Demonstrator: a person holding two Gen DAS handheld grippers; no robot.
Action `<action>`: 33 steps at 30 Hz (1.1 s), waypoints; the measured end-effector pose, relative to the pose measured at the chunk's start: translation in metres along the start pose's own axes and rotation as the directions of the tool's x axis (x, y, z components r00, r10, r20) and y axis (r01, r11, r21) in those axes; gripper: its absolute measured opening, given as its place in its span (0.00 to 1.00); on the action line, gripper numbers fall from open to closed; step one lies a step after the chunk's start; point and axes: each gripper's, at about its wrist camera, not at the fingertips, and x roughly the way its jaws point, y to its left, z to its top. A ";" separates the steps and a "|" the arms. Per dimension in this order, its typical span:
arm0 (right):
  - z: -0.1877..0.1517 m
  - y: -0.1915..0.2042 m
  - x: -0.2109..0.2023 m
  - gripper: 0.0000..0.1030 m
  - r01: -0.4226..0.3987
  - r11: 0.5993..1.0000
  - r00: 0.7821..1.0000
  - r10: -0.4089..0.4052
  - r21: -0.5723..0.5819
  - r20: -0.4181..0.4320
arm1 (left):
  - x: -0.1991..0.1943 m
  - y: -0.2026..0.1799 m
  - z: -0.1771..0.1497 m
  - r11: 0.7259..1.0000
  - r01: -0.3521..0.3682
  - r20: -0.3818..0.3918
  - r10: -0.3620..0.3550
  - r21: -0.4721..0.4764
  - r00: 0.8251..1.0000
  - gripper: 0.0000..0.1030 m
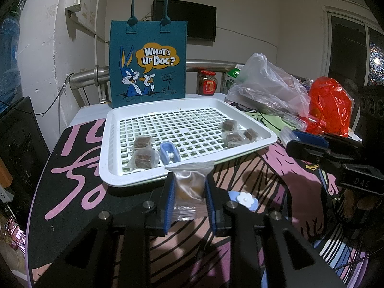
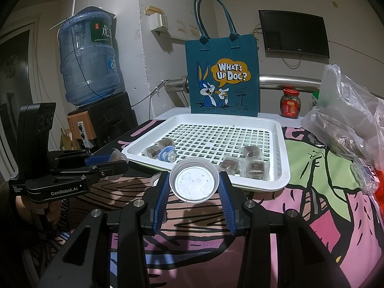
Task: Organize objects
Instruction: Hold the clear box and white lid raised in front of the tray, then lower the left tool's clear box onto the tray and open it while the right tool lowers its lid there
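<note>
While the left gripper (image 1: 189,198) pinches a clear snack packet (image 1: 189,187) standing upright, the right gripper (image 2: 195,193) pinches a round lid (image 2: 194,183) tilted up. Both hang just before the white tray (image 2: 279,168) of wrapped snacks (image 2: 253,168); a blue bag (image 2: 222,79) stands behind.

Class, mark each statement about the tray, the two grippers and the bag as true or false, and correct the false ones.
1. The left gripper holds a wrapped snack. True.
2. The right gripper is empty. False: its fingers clamp a round clear lid.
3. The white tray holds several wrapped sweets. True.
4. The blue bag lies flat inside the tray. False: it stands upright behind it.
5. A blue clip lies in the tray. True.
</note>
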 end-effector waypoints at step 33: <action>-0.001 0.001 0.003 0.38 0.000 1.000 1.000 0.001 0.015 -0.010 | 0.003 0.002 -0.005 1.000 -0.004 -0.017 0.004 -0.008 1.000 0.22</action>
